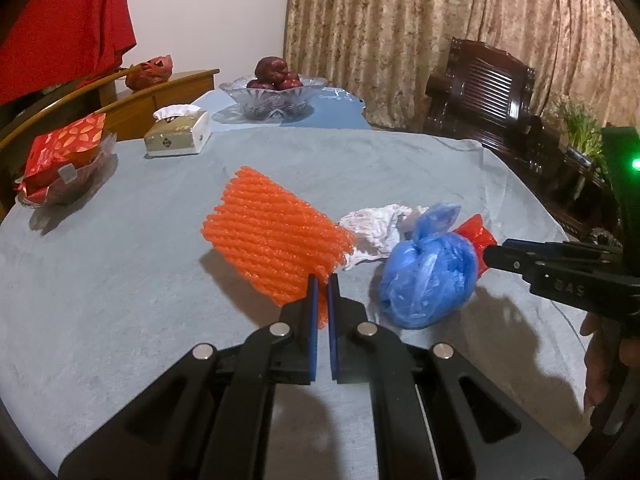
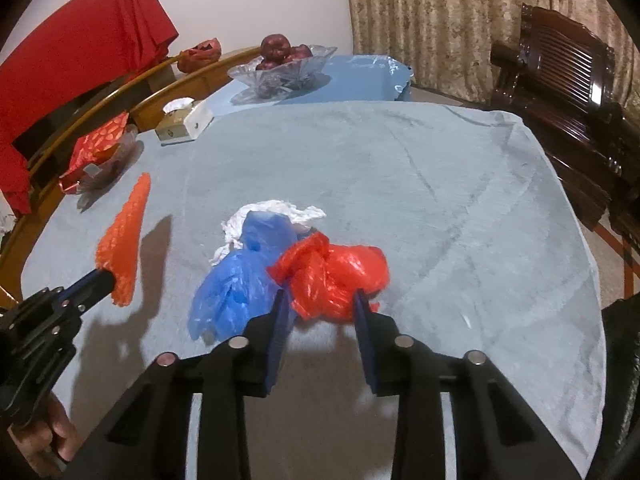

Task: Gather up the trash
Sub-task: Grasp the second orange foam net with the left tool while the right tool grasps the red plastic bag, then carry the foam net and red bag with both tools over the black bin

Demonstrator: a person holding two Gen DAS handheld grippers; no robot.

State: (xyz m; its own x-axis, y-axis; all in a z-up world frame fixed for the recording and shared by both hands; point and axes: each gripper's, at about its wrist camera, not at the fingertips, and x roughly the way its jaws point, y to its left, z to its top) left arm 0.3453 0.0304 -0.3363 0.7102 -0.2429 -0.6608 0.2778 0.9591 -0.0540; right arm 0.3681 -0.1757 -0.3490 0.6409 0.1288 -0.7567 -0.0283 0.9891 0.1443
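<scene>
Trash, four loose pieces on the table's pale blue-grey cloth [image 2: 440, 184]: orange foam fruit-netting sleeve [image 1: 272, 236], clenched by one corner in the left gripper [image 1: 323, 280] and lifted clear of the cloth; crumpled red plastic bag [image 2: 336, 276], lying between the blue pads of the right gripper [image 2: 320, 304], whose jaws stand partly apart with pads at the bag's sides, firm pinch not evident; knotted blue plastic bag [image 2: 240, 284], touching the red one; crumpled white paper [image 2: 280, 210], just behind both. Risks, judged: thin corner hold may let the springy sleeve slip free; slick red film may squeeze out as the jaws close, or drag the neighbouring blue bag along. Containers: glass fruit bowl [image 1: 272, 94] at the far edge, holding dark red fruit; shallow glass dish [image 1: 100, 156] at left, holding red patterned packets; white-and-gold tissue box [image 1: 178, 134], tissue protruding. No bin in view.
</scene>
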